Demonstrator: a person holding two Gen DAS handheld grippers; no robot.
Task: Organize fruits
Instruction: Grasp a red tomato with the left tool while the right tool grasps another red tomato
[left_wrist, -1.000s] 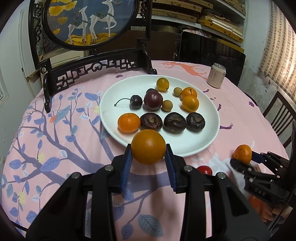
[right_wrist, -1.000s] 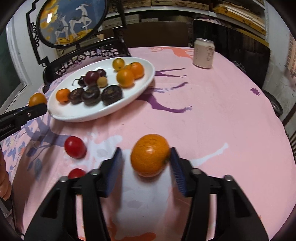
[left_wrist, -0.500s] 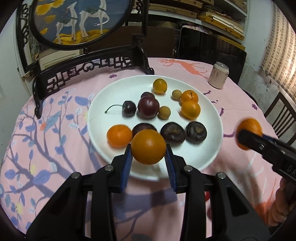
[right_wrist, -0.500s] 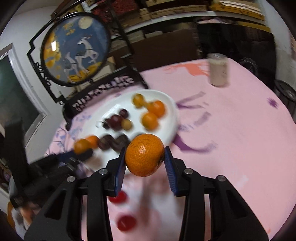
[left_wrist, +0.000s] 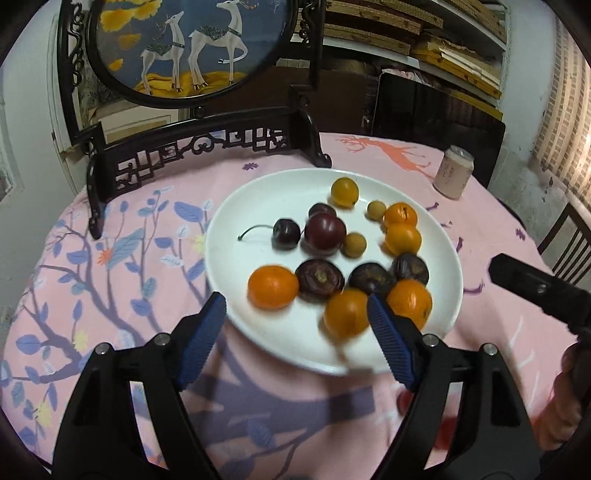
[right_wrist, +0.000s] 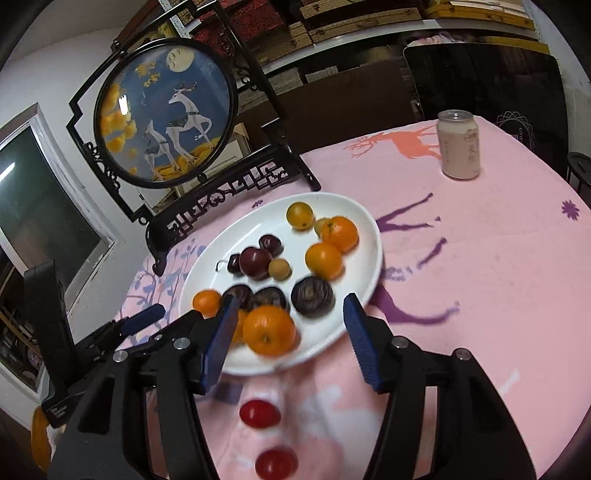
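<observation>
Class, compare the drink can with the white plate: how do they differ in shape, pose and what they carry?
The can is tall, narrow and upright; the plate is wide, shallow and flat. The plate carries fruit; nothing rests on the can. The can is pale pink, the plate plain white. Both sit on the pink tablecloth.

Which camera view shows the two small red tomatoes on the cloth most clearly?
The right wrist view: both red tomatoes lie sharp on the pink cloth, in front of the plate. The left wrist view shows only blurred red spots.
</observation>
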